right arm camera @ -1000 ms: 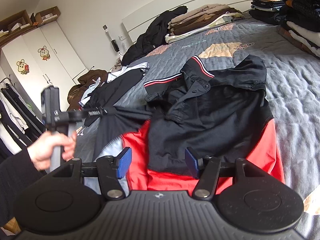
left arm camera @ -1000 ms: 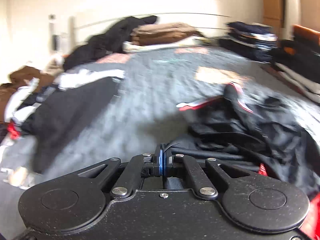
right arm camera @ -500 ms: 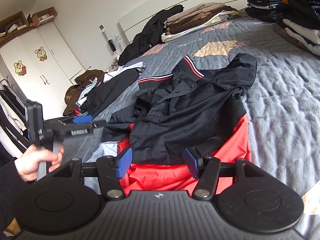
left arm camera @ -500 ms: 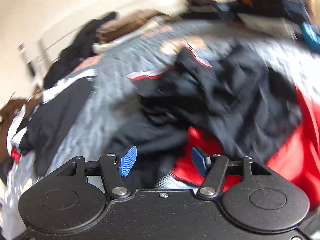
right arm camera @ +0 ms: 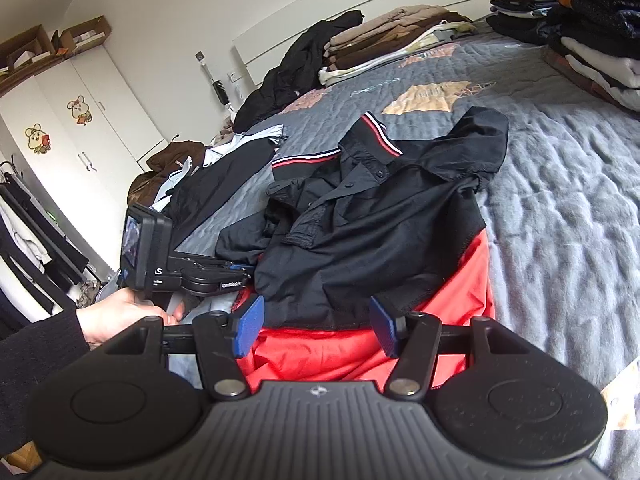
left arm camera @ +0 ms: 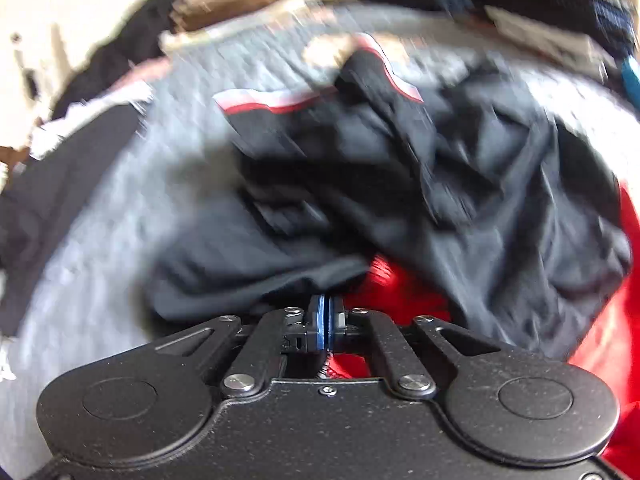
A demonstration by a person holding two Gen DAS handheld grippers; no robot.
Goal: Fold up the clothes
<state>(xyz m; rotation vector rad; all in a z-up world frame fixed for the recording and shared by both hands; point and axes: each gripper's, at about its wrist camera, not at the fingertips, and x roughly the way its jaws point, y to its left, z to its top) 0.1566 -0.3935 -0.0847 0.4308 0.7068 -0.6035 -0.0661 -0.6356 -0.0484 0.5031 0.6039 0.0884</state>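
Left gripper (left arm camera: 325, 322) lowered — shut, polo shirt (left arm camera: 400, 200) ahead

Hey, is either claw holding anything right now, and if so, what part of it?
Right claw is open, holding nothing. Left claw is shut at the black shirt's near edge; whether fabric is pinched cannot be told.

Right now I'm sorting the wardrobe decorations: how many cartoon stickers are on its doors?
2: one sticker on the left door, one sticker on the right door; more may be hidden.
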